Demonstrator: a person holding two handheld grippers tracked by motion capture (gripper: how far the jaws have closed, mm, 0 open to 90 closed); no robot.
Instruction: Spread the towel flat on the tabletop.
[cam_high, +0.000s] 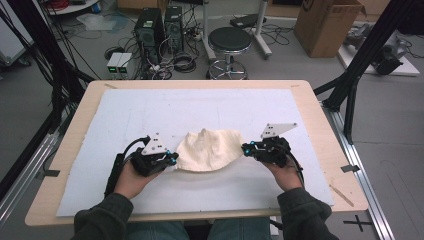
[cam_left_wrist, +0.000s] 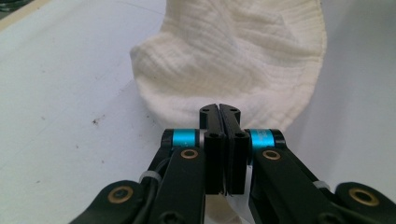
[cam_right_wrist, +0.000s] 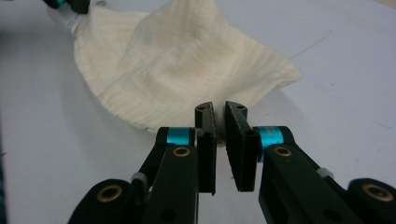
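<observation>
A: Cream cotton, crinkled weave – the cloth (cam_high: 210, 149) lies bunched near the middle of the white foam sheet (cam_high: 115, 120), strung between the two grippers

B: Texture?

A: Fine ribbed gauze, soft, with a stitched hem along the curved edge. Its shape is a shallow sling: lower edge bowed toward the person, upper part puckered into a small peak

B: Left gripper (cam_high: 171, 159)?

A: Black jaws pressed flat together, no gap between the pads, a corner of the cloth pinched in them. In the left gripper view the fabric (cam_left_wrist: 233, 56) rises just past the tips as a rounded, folded mound, and a scrap of it shows below the pads

B: Right gripper (cam_high: 246, 148)?

A: Narrow. A thin slit shows between the pads in the right gripper view, and the cloth's edge (cam_right_wrist: 182, 70) runs into that slit; the tips lean toward each other on it. Holding the other corner

B: Surface under it?

A: Matte white sheet, faintly speckled, on a pale wood table (cam_high: 320, 130) with rounded corners. Both hands (cam_high: 131, 181) grip the tools from below, dark green sleeves at the near edge

B: Anything else on the grippers?

A: Grey three-cornered plates on top, teal collars at the jaw pivots, brass-coloured rivets on matte black links
</observation>
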